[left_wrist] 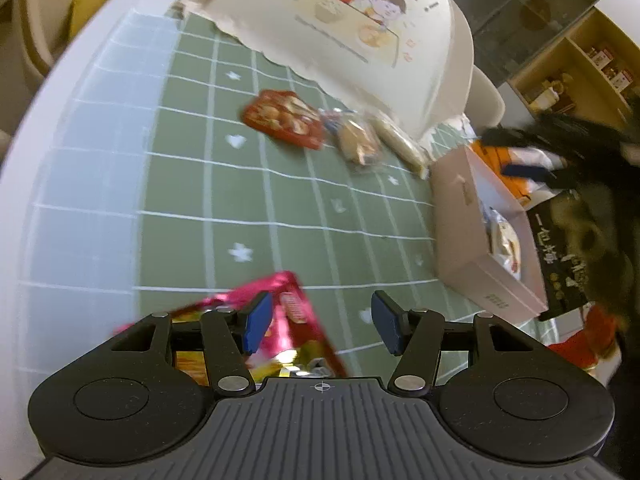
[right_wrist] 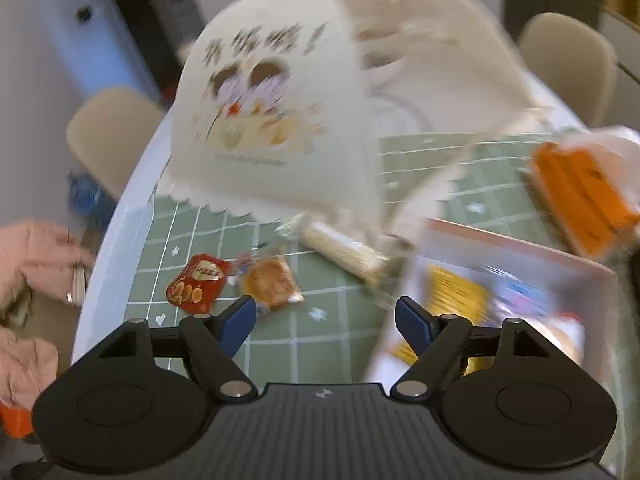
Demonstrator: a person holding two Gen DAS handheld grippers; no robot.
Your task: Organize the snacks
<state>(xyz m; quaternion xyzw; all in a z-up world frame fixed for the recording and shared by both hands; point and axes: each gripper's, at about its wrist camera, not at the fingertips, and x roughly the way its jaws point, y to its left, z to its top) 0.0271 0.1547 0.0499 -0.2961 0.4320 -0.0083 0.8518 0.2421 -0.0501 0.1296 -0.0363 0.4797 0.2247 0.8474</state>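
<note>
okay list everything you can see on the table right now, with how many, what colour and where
paper bag: one, cream with cartoon print, far side of the table
red snack packet: one, red, on the green tablecloth near the bag
cookie packet: one, clear wrapper with brown contents, beside the red packet
long cracker packet: one, pale beige, at the bag's foot
pink box: one, open, snacks inside, right side
pink foil packet: one, magenta and gold, under the left gripper
left gripper: open
right gripper: open
</note>
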